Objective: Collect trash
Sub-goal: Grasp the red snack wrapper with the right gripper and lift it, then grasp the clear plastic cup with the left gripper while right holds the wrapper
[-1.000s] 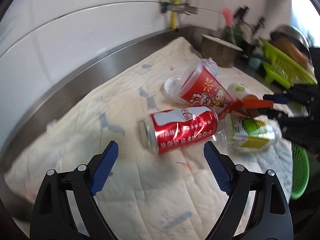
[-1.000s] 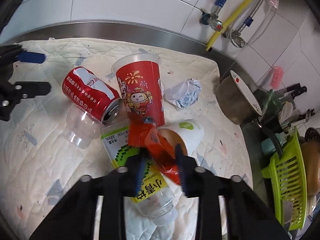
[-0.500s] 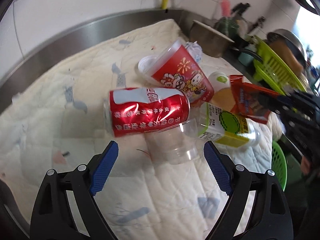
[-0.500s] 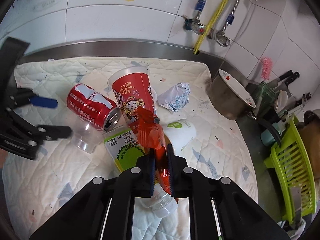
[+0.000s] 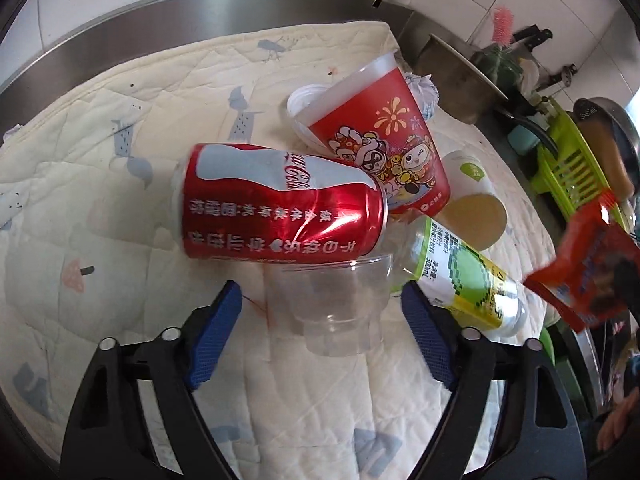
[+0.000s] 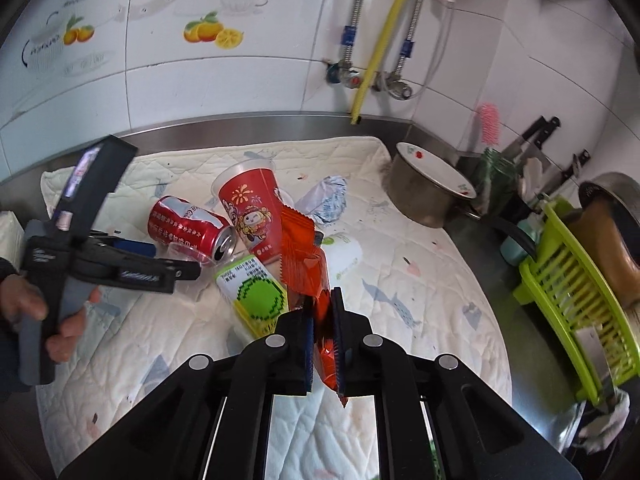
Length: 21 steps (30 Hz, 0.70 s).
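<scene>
An orange-red snack wrapper is pinched between the nearly closed jaws of the right claw and is held above the quilted cloth that covers the counter. Just beyond it, the rest of the trash is piled together on the cloth: a clear plastic cup lying on its side, a dented red cola can touching it, a red printed paper cup, a green-labelled plastic bottle, a white paper cup and crumpled white paper. The left claw is seen with its jaws closing around the clear plastic cup, whose sides are not yet touched by the blue pads.
</scene>
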Motion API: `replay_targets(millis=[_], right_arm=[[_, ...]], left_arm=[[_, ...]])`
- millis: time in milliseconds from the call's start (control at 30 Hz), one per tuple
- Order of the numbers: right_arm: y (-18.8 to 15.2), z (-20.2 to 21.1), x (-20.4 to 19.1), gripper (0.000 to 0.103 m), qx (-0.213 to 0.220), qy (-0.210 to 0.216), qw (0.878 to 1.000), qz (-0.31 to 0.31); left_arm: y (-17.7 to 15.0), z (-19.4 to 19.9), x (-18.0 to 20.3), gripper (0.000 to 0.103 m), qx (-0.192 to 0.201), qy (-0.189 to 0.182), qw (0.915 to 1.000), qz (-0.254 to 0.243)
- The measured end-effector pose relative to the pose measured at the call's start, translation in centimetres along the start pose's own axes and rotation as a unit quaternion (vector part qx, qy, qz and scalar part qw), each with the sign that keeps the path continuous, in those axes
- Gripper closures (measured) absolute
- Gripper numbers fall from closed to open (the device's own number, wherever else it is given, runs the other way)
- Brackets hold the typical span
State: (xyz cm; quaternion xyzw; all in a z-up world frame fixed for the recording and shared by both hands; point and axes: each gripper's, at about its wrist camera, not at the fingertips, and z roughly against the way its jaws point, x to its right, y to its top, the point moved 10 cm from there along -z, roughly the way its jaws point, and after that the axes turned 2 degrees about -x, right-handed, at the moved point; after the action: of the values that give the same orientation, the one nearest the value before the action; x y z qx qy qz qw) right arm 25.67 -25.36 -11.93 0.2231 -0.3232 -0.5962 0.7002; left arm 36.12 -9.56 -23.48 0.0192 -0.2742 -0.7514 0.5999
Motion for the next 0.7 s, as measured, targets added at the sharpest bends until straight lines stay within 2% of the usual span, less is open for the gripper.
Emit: replay_targets(millis=[133,167,400,700], right_arm=[[-1.4,1.7,0.8,0.095,-0.001,-0.004,1.0,-0.018],[-1.8,2.1,1.1,0.095,-0.001,-0.006,1.0,-0.024],[-5.3,4.5,3.0,0.095,-0.009,-0.025,0.998,-0.06],[-11.9,6.3,6.0,0.095,-0.043,-0.056,0.992,-0.105]], left_arm=[[-0.1,-0.8,0.2,0.039,-0.008,-0.005,0.9999,0.012],[-0.2,-0.8,0.4,0.045,-0.008,-0.015,0.9997,0.016],[-0.4,0.6,1.1,0.046,0.01,-0.019,0.9997,0.009],[-1.6,4.7,1.7,0.047,0.042,-0.02,0.9989,-0.002]])
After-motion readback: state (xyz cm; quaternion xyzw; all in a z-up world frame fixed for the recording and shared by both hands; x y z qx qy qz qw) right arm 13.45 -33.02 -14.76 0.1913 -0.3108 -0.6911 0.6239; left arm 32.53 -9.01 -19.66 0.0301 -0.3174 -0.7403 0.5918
